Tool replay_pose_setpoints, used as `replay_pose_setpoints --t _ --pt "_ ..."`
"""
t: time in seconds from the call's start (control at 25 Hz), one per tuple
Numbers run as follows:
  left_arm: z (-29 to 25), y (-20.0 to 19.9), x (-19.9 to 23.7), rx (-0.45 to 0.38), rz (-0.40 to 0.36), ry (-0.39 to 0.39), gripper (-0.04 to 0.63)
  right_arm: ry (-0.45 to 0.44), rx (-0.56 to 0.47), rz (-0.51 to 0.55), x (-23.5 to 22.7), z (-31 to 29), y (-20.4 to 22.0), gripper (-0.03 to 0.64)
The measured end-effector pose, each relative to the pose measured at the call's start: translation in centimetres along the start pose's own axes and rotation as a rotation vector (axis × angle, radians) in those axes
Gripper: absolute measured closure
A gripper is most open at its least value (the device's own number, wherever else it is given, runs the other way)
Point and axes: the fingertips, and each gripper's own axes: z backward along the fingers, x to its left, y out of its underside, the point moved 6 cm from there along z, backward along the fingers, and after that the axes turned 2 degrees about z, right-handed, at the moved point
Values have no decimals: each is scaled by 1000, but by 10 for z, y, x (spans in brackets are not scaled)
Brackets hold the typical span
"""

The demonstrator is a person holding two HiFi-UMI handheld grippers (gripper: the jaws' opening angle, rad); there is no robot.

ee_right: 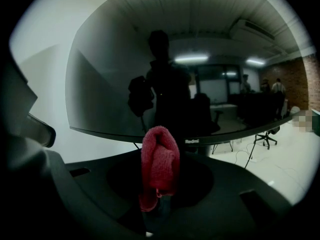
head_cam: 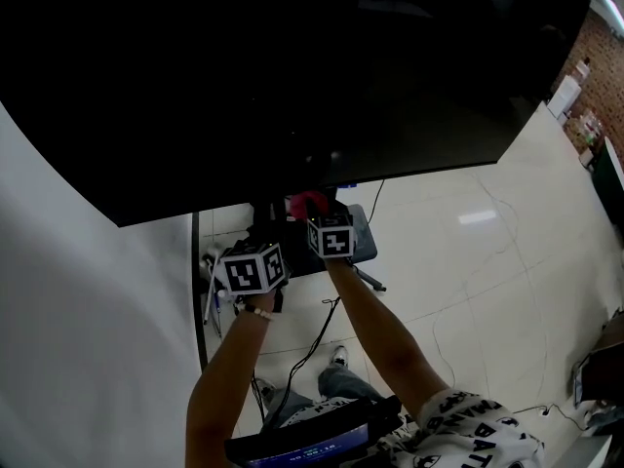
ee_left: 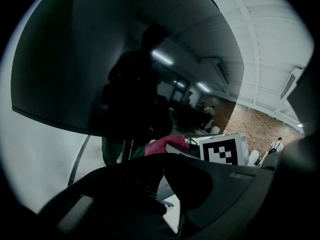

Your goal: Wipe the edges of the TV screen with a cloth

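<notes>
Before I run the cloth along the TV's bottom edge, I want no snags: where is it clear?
Open: right of the stand, between the TV's bottom edge and the floor. Crowded: mid-edge, where the stand, left gripper, right gripper and cloth bunch.

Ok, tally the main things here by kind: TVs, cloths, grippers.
TV: 1
cloth, red: 1
Grippers: 2, the left gripper with its jaws together on nothing, the right gripper with its jaws on the cloth
Total: 4

Left gripper point(ee_left: 164, 168) closed, right gripper point(ee_right: 159, 186) clamped
</notes>
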Motion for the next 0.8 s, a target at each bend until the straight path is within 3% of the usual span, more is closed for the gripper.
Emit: replay_pose_setpoints --t 0.36,0.8 --pt "-35 13 -52 24 -18 -3 609 17 5 -14 -66 22 0 500" --pt "-73 24 -101 75 -105 92 609 103 10 -7 -123 33 3 500"
